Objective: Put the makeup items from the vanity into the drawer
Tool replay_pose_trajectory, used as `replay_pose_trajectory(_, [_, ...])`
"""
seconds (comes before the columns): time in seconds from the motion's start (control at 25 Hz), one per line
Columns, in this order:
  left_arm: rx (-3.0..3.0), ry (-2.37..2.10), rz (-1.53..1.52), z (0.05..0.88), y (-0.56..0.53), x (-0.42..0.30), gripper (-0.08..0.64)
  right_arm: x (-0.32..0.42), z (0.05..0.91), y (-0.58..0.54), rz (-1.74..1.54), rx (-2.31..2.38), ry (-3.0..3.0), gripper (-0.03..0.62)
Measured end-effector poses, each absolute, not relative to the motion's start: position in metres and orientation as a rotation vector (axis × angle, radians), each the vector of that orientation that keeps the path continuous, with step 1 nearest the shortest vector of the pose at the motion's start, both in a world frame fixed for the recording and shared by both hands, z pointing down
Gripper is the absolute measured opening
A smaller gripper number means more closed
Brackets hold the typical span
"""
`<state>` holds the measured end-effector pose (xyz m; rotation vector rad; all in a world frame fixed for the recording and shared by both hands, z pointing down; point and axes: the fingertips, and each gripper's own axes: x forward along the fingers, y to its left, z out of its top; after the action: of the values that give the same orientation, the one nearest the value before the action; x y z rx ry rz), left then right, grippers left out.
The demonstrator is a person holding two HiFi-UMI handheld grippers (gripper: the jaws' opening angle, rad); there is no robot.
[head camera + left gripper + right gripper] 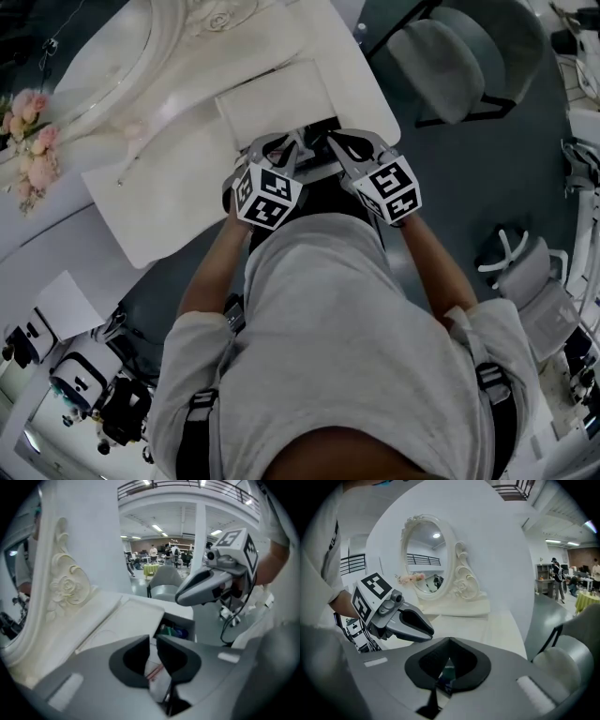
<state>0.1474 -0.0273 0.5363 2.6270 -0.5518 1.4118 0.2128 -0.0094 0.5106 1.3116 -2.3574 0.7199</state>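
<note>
Both grippers hover side by side over the open drawer [322,178] at the front of the white vanity [169,187]. My left gripper [284,150] [153,641] has a narrow gap between its jaws with nothing pinched there; a white item with red stripes [154,672] lies below it. Green and blue makeup items [172,631] sit in the drawer's far corner. My right gripper [339,148] [449,644] is shut, tips touching, with a dark teal item [448,673] showing beneath it. Each gripper appears in the other's view: the right gripper [183,596], the left gripper [427,632].
An oval mirror in an ornate white frame [424,557] [112,56] stands at the back of the vanity, with pink flowers [33,141] to its left. A grey chair [450,66] [562,663] stands to the right. Camera gear [84,375] sits on the floor at lower left.
</note>
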Motion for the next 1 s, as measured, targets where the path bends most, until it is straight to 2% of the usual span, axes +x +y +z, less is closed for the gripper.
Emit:
replay_pose_trajectory(0.12, [2.575,-0.755,1.268,0.513,-0.048,0.114,0.005,0.182,0.491,-0.031,0.642,1.251,-2.409,-0.002])
replay_pose_trajectory(0.6, [2.306,-1.277,0.847,0.474,-0.091,-0.032,0.003,0.023,0.459,-0.091,0.454,0.965,-2.528,-0.002])
replay_pose_trajectory(1.0, [2.182,-1.437,0.709,0.473,-0.095,-0.122,0.003,-0.077,0.459,-0.104,0.395,0.822,-2.555,-0.002])
